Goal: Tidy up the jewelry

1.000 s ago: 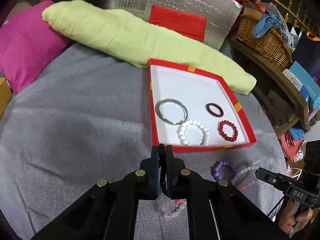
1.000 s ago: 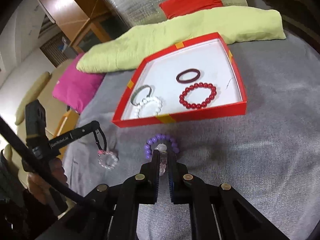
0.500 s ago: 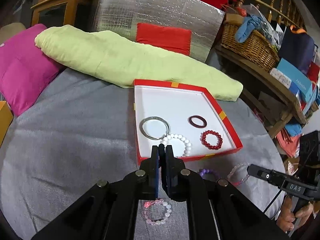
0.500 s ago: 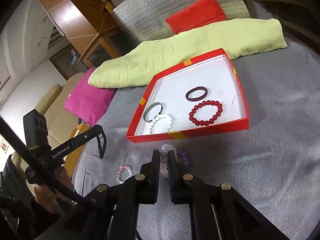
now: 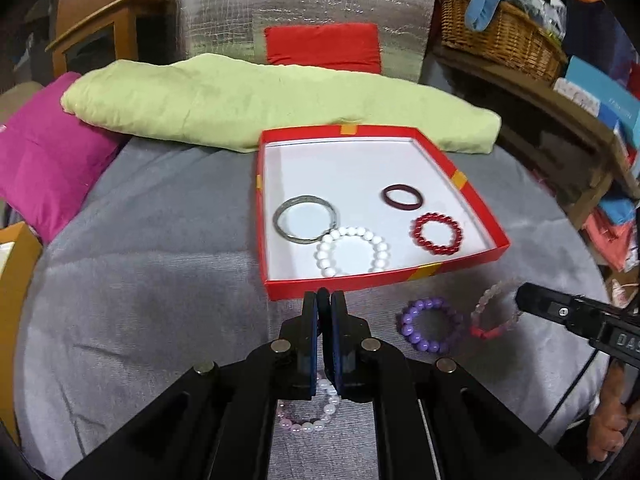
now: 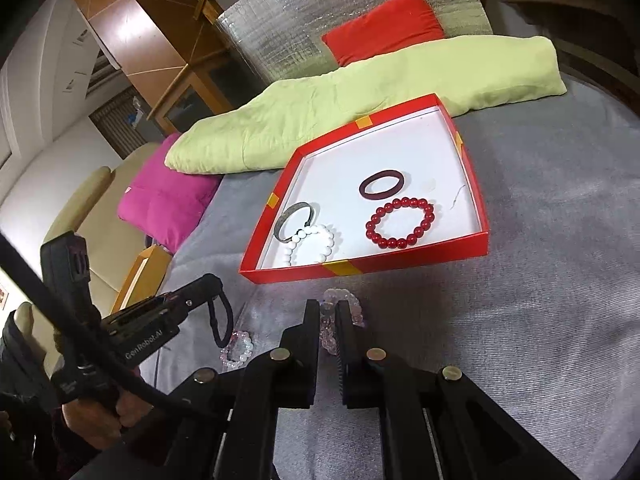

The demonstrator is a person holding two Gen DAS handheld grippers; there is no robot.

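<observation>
My left gripper (image 5: pixel 324 294) is shut on a thin black band (image 6: pixel 222 320), which hangs from its tip over the grey cloth. A pink-and-white bead bracelet (image 5: pixel 308 416) lies on the cloth under it. My right gripper (image 6: pixel 328 304) is shut on a pale pink crystal bracelet (image 6: pixel 332 320) just in front of the red box (image 6: pixel 360 268). A purple bead bracelet (image 5: pixel 430 326) lies beside that one. In the box rest a silver bangle (image 5: pixel 306 220), a white bead bracelet (image 5: pixel 352 250), a dark red bangle (image 5: pixel 402 198) and a red bead bracelet (image 5: pixel 436 233).
A lime-green cushion (image 5: pixel 240 104) lies behind the box, with a magenta pillow (image 5: pixel 44 160) to the left. At the right stands a wooden shelf with a wicker basket (image 5: pixel 500 28). A person's hand (image 6: pixel 96 416) holds the left gripper's handle.
My left gripper has drawn back from the box's front edge and rolled a little, and the pink-and-white bracelet now shows beneath it. The right gripper keeps its hold on the pale pink bracelet.
</observation>
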